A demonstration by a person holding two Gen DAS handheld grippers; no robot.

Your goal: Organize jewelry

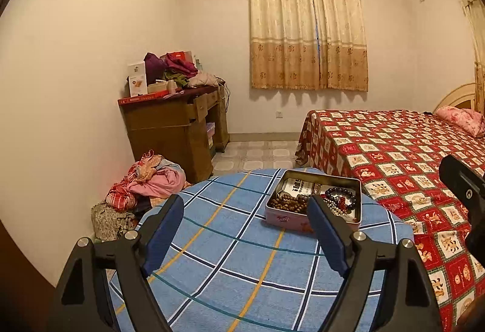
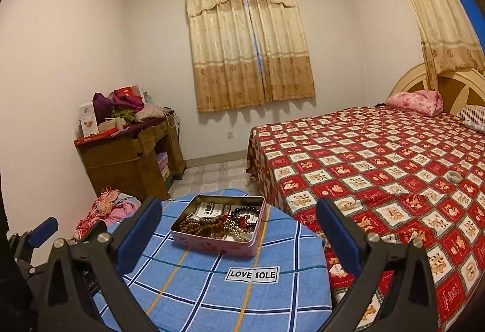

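Both claws, my left gripper (image 1: 245, 223) and right gripper (image 2: 239, 226), are hovering spread apart and empty. Beads are lying tangled in the pink tin (image 2: 212, 244) near the stool's far edge; snagging strands risks dragging the tin off.

We see the tin (image 2: 212, 244) toward the far edge of the round table (image 2: 188, 295), bead bracelets (image 2: 218, 224) piled inside it. Right of the table stands the bed (image 2: 379, 156), a pillow (image 2: 415, 101) at its head. Behind and left, a desk (image 2: 127, 162) against the wall carries heaped clothes (image 2: 127, 104).
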